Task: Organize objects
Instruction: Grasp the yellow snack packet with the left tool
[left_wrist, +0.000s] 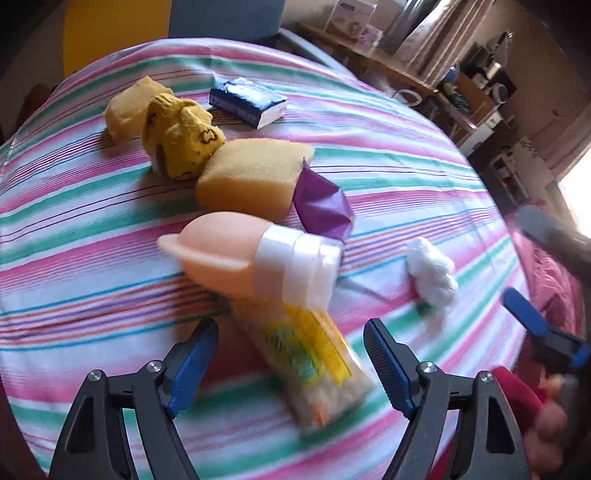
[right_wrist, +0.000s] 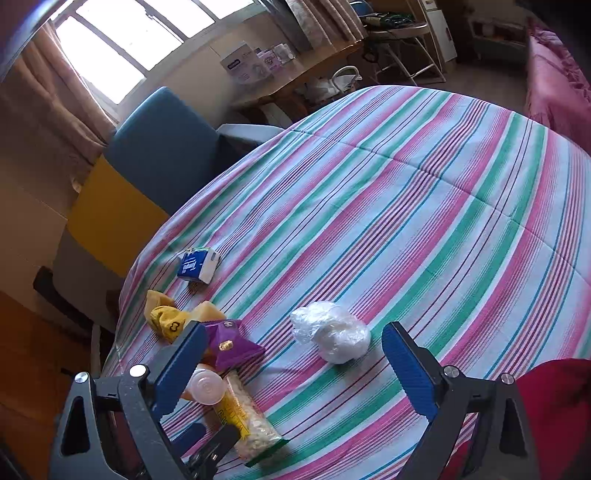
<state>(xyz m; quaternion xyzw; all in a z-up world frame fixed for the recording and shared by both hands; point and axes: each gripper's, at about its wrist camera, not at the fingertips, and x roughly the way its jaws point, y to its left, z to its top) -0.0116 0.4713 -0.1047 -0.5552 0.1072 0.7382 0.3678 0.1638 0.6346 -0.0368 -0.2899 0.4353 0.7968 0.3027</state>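
On the striped cloth lie a clear snack packet (left_wrist: 314, 358), a peach bottle with a white cap (left_wrist: 255, 258), a yellow sponge (left_wrist: 251, 173), a purple packet (left_wrist: 321, 206), yellow socks (left_wrist: 166, 125), a blue tissue pack (left_wrist: 247, 99) and a white plastic wad (left_wrist: 432, 275). My left gripper (left_wrist: 291, 369) is open, its fingers either side of the snack packet's near end. My right gripper (right_wrist: 295, 373) is open and empty, just short of the white wad (right_wrist: 332, 336). The snack packet (right_wrist: 251, 424), bottle cap (right_wrist: 207, 387), purple packet (right_wrist: 229, 343), socks (right_wrist: 166, 317) and tissue pack (right_wrist: 197, 266) sit at its left.
The striped cloth (right_wrist: 424, 206) covers a rounded table. A blue and yellow chair (right_wrist: 147, 177) stands behind it. A wooden desk with boxes (right_wrist: 266, 70) is by the window. A pink bed (right_wrist: 557, 81) lies at the right. The other gripper's blue finger (left_wrist: 524, 314) shows at the right edge.
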